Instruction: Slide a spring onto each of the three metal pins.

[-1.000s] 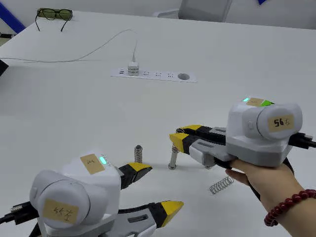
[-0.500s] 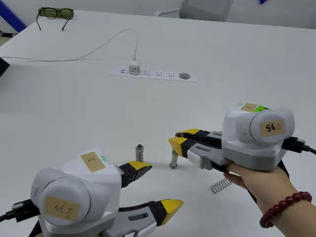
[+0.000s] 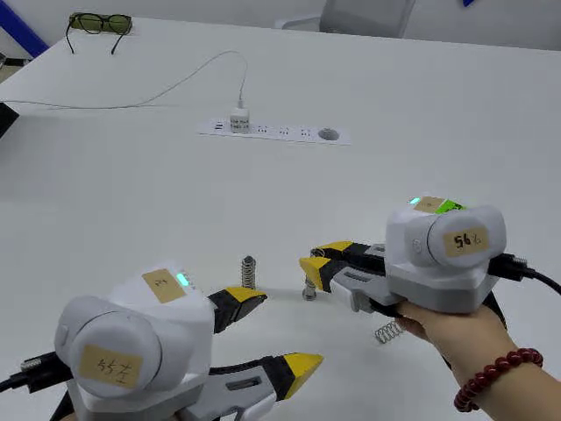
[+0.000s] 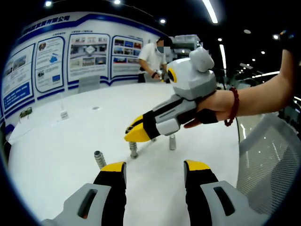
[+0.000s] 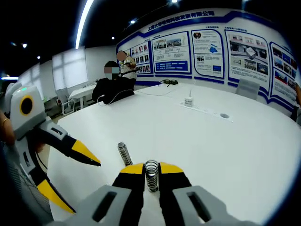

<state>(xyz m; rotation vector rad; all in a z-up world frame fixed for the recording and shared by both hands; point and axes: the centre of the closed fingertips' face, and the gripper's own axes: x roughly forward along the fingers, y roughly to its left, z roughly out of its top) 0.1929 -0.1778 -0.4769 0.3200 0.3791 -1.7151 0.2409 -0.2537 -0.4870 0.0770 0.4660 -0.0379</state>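
Observation:
My right gripper [image 3: 320,260] is shut on a small upright spring [image 5: 151,175], right above a metal pin [image 3: 309,288] standing on the white table. Whether the pin is inside the spring is hidden by the jaws. To the left stands another pin [image 3: 248,272] that wears a spring, also in the right gripper view [image 5: 124,153]. A loose spring [image 3: 387,331] lies on the table under the right hand. My left gripper [image 3: 279,331] hangs open and empty at the near left. The left gripper view has a third pin [image 4: 172,141] behind the right gripper [image 4: 136,134].
A white power strip [image 3: 272,132] with a plugged charger and a cable lies mid-table. Dark glasses [image 3: 95,24] rest at the far left corner. A chair stands beyond the far edge. People sit and stand in the background of the gripper views.
My right gripper has come down and a little nearer with the spring, closer to the middle pin. The left gripper and the loose spring have stayed where they were.

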